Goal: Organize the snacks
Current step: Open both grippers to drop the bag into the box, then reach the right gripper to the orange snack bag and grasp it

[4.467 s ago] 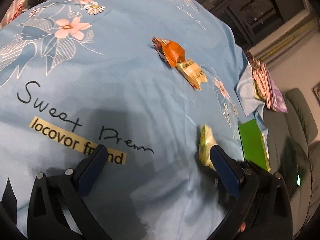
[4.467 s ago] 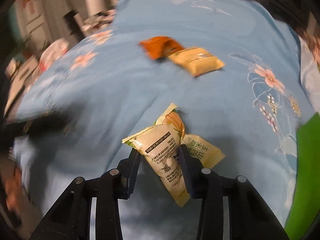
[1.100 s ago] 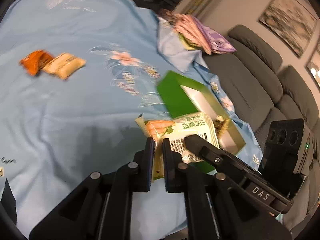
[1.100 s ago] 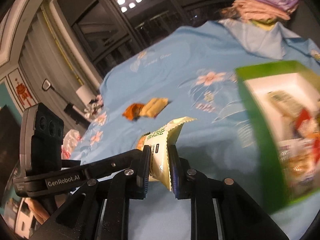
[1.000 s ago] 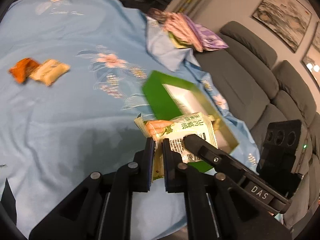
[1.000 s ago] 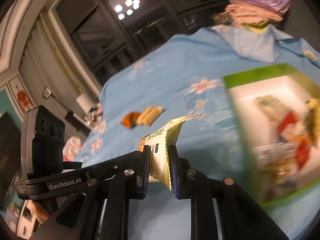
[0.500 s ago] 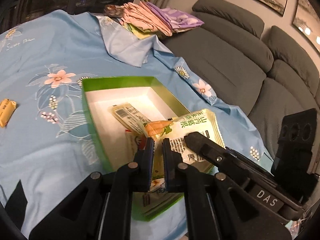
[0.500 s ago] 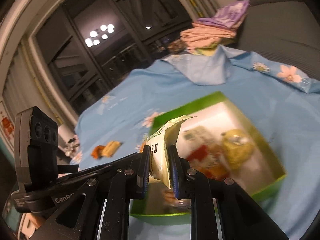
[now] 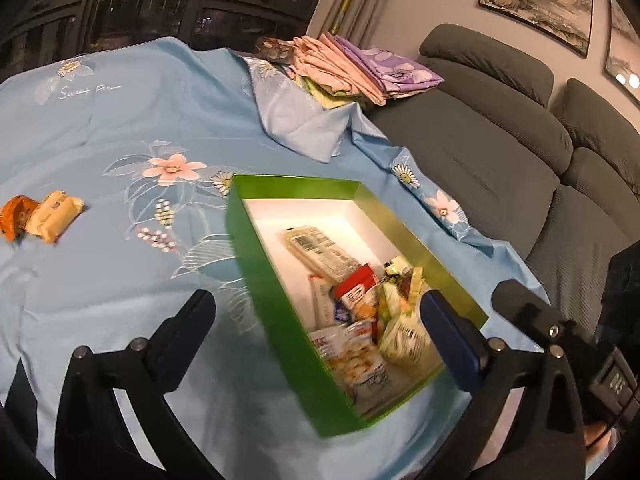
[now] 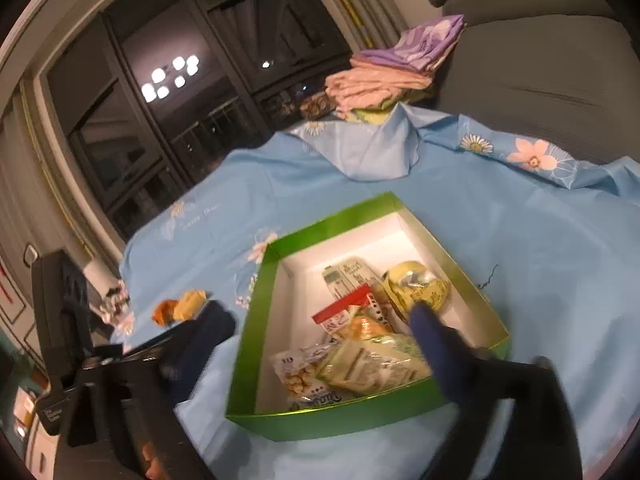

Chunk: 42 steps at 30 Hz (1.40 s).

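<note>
Left tongs (image 9: 316, 320): nearest item in the left wrist view. Jaws stand wide apart, having just been opening, with nothing clamped; they straddle the near end of the box. One dark-blue pad hangs over the cloth, the other over the box's near corner.

Right tongs (image 10: 320, 328): blurred in the right wrist view. Jaws likewise wide apart, just opened, nothing gripped between them; one pad hangs over the box's near right corner.

Green box (image 9: 256, 256): shallow, open-topped, white inside, lying near the sofa-side edge of the blue flowered cloth (image 9: 132, 128). The carrier under the cloth is hidden, so counter or bed cannot be told.

Snack packets in the box (image 9: 360, 320): a loose pile at the near end, among them a pale green-and-white packet (image 10: 372, 364), a red-and-white one (image 10: 340, 312), a yellowish foil one (image 10: 416, 284) and a long barcoded packet (image 9: 320, 248) toward the middle. The far end of the box is bare white.

Snacks left outside: an orange packet (image 9: 14, 216) and a yellow packet (image 9: 56, 212), touching each other, well apart from the box toward the cloth's left edge.

Beyond: folded pink and purple linens (image 9: 360, 72) at the cloth's far corner, grey sofa (image 9: 500, 140), dark windows.

Progress, as judged: most snacks appear boxed; the two outliers seem the only visible remainder, probably one per hand.
</note>
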Each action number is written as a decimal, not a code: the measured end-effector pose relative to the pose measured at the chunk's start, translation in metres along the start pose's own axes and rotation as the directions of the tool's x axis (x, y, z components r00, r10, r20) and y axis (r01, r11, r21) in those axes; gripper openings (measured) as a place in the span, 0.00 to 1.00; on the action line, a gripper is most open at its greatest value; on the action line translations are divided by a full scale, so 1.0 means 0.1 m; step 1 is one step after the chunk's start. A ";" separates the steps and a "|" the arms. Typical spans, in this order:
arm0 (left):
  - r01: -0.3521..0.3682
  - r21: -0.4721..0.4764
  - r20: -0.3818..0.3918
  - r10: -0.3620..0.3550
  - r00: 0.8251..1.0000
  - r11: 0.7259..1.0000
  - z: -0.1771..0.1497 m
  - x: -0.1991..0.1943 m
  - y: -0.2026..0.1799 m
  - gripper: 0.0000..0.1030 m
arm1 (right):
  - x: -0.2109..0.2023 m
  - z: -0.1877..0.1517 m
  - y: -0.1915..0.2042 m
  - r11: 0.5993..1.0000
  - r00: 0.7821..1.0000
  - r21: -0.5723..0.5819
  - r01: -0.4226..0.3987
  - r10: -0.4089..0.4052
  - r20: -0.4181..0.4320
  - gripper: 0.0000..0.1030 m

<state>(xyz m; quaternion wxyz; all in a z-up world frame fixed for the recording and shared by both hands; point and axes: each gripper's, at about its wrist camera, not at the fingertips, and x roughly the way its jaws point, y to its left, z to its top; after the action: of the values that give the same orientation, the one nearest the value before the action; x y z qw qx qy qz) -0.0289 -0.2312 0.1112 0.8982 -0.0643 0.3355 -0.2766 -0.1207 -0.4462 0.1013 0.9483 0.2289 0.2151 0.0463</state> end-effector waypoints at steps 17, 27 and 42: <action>-0.317 0.125 0.125 0.302 0.945 0.940 -0.57 -0.96 0.92 1.00 | 0.71 -0.30 1.51 0.989 0.994 -0.150 -0.004 -0.013 -0.113 0.99; -0.347 -0.093 -0.059 0.343 0.938 0.933 -0.93 -1.06 1.91 0.99 | 1.57 -0.41 2.30 0.995 0.965 -0.065 -0.081 0.062 -0.255 0.99; -0.346 -0.279 0.036 0.370 0.929 0.896 -0.87 -1.62 2.55 0.99 | 3.65 -0.66 3.58 0.994 0.849 -0.102 -0.043 -0.018 -0.528 0.99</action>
<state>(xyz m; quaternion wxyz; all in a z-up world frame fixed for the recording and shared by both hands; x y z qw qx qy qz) -0.0693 0.0763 0.0601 0.9305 -0.1346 0.3360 -0.0557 0.1849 -0.0317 0.0698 0.8633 0.1564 0.4631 0.1254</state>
